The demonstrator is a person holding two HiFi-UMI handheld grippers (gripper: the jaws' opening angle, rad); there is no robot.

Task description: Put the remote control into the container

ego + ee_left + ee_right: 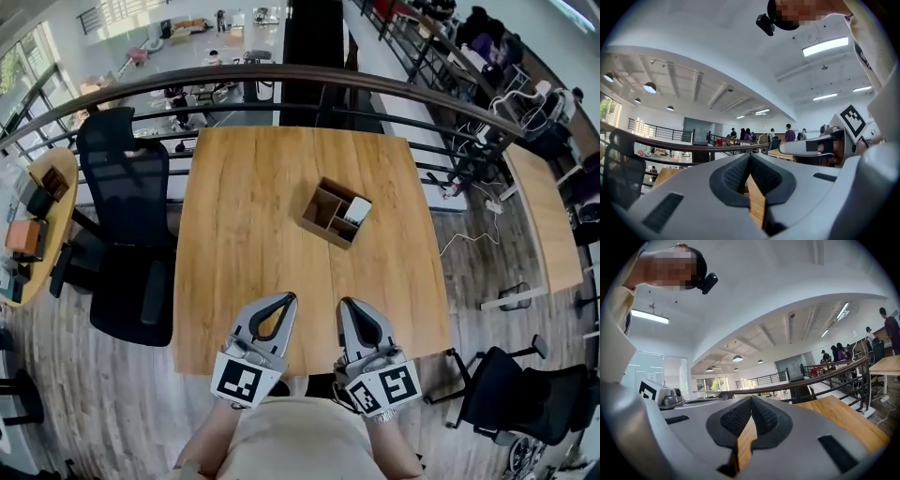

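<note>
A wooden container (pixel 330 217) with several compartments sits right of the middle of the wooden table (pixel 244 244). A pale flat object with a dark end, apparently the remote control (pixel 357 210), lies in its right compartment. My left gripper (pixel 289 298) and right gripper (pixel 345 303) hover side by side over the table's near edge, well short of the container. Both are shut with nothing between the tips. In the left gripper view the left gripper (pixel 749 156) points up toward the ceiling. The right gripper (pixel 751 398) does the same in its own view, where the container is hidden.
A black office chair (pixel 127 216) stands against the table's left side. A curved railing (pixel 281 80) runs behind the far edge. A round side table (pixel 42 225) is at far left, a second desk (pixel 544 216) and another chair (pixel 516 384) at right.
</note>
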